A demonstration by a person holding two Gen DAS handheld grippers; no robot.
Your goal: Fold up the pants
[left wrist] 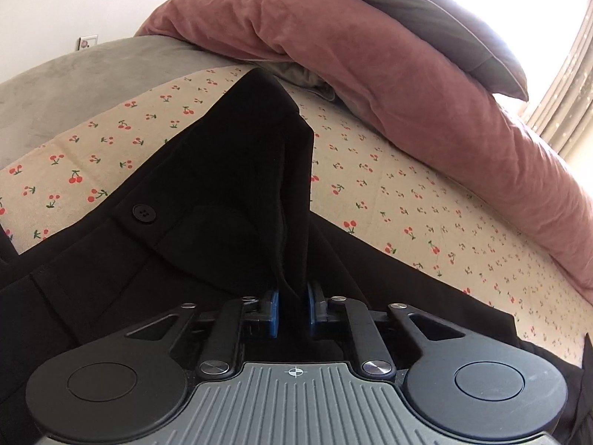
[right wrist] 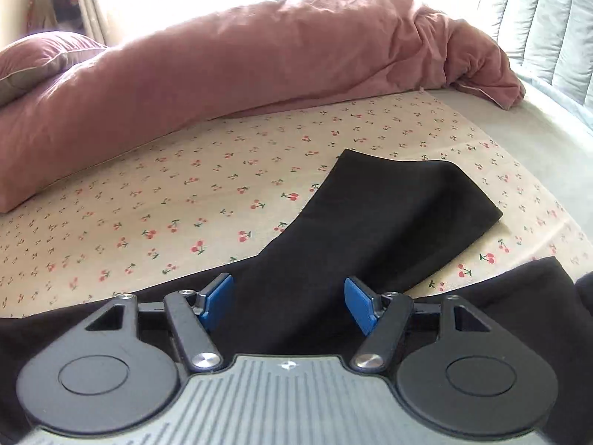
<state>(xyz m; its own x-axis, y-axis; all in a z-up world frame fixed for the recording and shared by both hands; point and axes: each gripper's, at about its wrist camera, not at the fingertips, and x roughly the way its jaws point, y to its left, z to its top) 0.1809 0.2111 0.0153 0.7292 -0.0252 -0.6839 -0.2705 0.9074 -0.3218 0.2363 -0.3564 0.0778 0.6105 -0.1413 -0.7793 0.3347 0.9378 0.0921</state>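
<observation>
Black pants (left wrist: 222,170) lie on a cherry-print sheet (left wrist: 389,193). My left gripper (left wrist: 292,306) is shut on a raised fold of the pants near the waistband, and a black button (left wrist: 143,214) shows to the left. In the right wrist view my right gripper (right wrist: 289,304) is open, its blue pads (right wrist: 218,298) apart, just above the pants (right wrist: 389,207). One pant leg stretches away to its hem at the right.
A pink duvet (right wrist: 222,74) is bunched along the far side of the bed and also shows in the left wrist view (left wrist: 407,85). A grey pillow (left wrist: 444,26) lies on it. A padded headboard (right wrist: 548,29) is at right. Curtains (left wrist: 567,85) hang by a bright window.
</observation>
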